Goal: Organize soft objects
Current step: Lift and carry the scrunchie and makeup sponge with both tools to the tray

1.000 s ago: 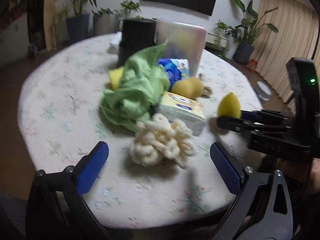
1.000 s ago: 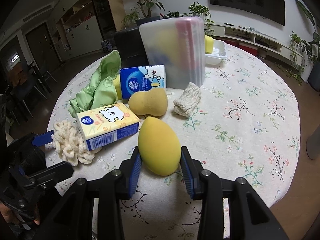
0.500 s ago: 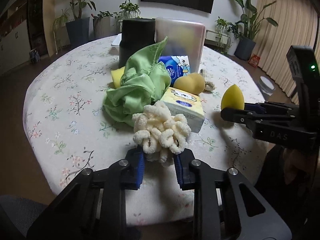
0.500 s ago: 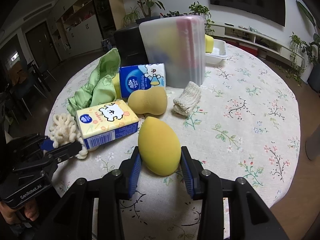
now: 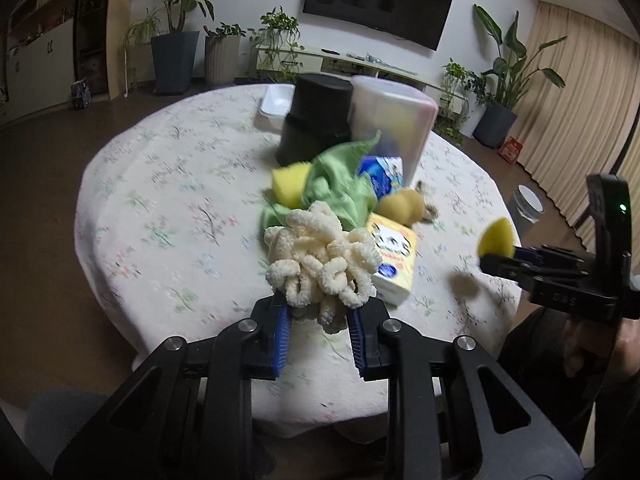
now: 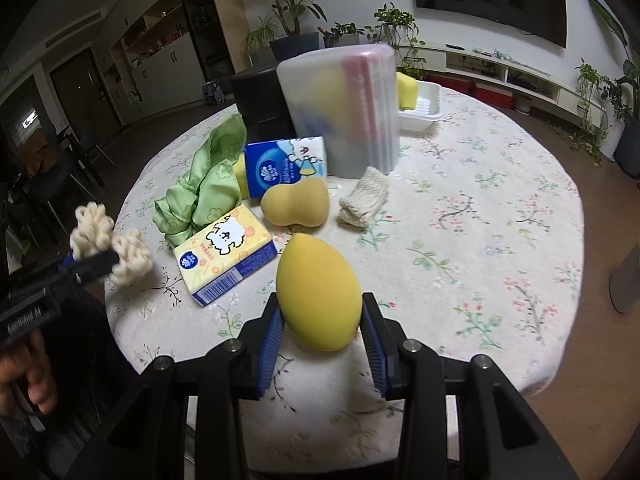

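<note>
My left gripper (image 5: 318, 320) is shut on a cream looped chenille cloth (image 5: 320, 260), held up off the round floral table (image 5: 160, 208); in the right wrist view the same cloth (image 6: 108, 244) hangs at the far left. My right gripper (image 6: 322, 332) is shut on a yellow egg-shaped sponge (image 6: 318, 292), lifted a little above the table; that sponge (image 5: 496, 236) shows at the right in the left wrist view. On the table lie a green cloth (image 6: 200, 192), a gourd-shaped sponge (image 6: 296, 204), a knitted cream pad (image 6: 364, 200), a yellow tissue pack (image 6: 226, 252) and a blue tissue pack (image 6: 284, 164).
A translucent lidded box (image 6: 344, 112) and a black container (image 6: 260, 108) stand at the table's middle back. A white tray (image 6: 422, 108) with a yellow sponge sits behind them. Potted plants and a low shelf line the far wall. The table's front edge is close below both grippers.
My left gripper closed on the cream cloth and lifted it off the table, drawing back. The right gripper rose slightly with the yellow sponge still in it.
</note>
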The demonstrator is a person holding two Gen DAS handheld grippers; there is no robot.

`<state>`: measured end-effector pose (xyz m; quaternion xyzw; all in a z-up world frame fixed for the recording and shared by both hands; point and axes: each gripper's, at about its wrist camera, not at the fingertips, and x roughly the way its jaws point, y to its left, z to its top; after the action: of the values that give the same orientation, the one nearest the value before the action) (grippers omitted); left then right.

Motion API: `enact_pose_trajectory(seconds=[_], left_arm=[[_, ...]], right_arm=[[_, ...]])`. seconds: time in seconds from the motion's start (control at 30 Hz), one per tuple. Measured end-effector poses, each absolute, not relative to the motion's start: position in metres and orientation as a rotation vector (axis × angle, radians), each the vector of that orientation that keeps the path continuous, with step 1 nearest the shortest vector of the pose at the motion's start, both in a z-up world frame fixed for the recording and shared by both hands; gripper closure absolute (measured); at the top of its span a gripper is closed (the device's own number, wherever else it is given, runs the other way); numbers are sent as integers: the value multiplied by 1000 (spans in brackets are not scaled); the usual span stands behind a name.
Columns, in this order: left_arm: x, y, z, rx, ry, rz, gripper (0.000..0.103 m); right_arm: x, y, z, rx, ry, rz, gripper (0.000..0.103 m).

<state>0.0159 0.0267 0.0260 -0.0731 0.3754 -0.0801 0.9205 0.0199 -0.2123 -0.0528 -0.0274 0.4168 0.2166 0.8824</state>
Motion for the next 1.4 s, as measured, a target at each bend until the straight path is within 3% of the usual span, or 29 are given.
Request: enact_pose_trajectory(seconds=[0.6,1.0,1.4], left_arm=[[111,95,82,-86,744,-113,80],[249,109,123,28,755,-121,80],[386,58,97,164,847,-223,79]], right_arm=[[65,-297,19,-93,822,290,63],[191,-352,59,-94,823,162,63],[330,-284,57,-178,883,285,63]])
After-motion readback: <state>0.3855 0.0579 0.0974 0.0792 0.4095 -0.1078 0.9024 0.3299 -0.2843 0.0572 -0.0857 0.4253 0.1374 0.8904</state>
